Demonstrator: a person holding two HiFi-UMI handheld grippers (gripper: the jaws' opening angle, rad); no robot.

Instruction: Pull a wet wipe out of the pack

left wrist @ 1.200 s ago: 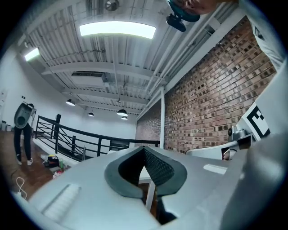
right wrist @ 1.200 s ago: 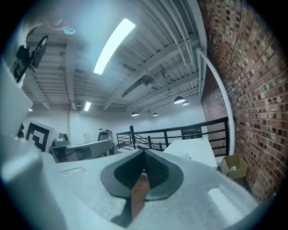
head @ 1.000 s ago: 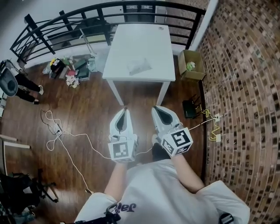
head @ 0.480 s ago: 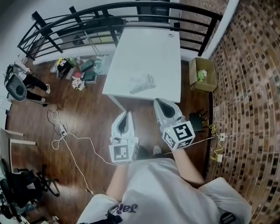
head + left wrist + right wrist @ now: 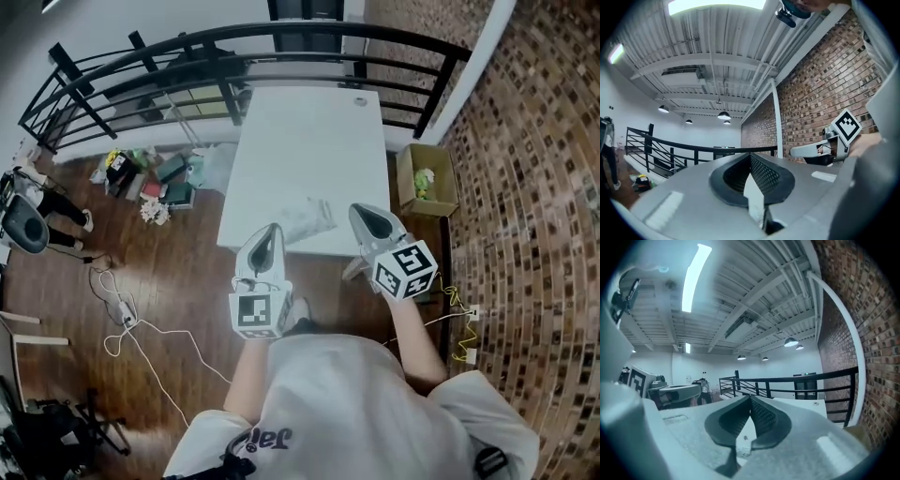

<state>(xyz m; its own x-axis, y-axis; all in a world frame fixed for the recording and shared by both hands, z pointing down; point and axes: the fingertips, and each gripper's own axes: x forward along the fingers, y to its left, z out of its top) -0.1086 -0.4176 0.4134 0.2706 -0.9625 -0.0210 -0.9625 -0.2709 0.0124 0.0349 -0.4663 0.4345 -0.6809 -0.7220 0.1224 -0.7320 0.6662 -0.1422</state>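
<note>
My left gripper (image 5: 268, 234) is closed on nothing, its tip at the table's (image 5: 309, 141) near edge. The pack (image 5: 307, 217) lies there just ahead, between both tips, its long axis slanting up to the right. My right gripper (image 5: 361, 213), also closed and empty, is about as near. A second ago the pack was well ahead.

Pack (image 5: 307, 217) on table (image 5: 309, 131): pale, too small to read lid or opening. Table near edge partly behind left gripper (image 5: 269, 231) and right gripper (image 5: 363, 212). Floor clutter (image 5: 150, 173) too small to name. Box (image 5: 442, 187) contents unclear. Torso (image 5: 347, 412) cut by bottom edge.
</note>
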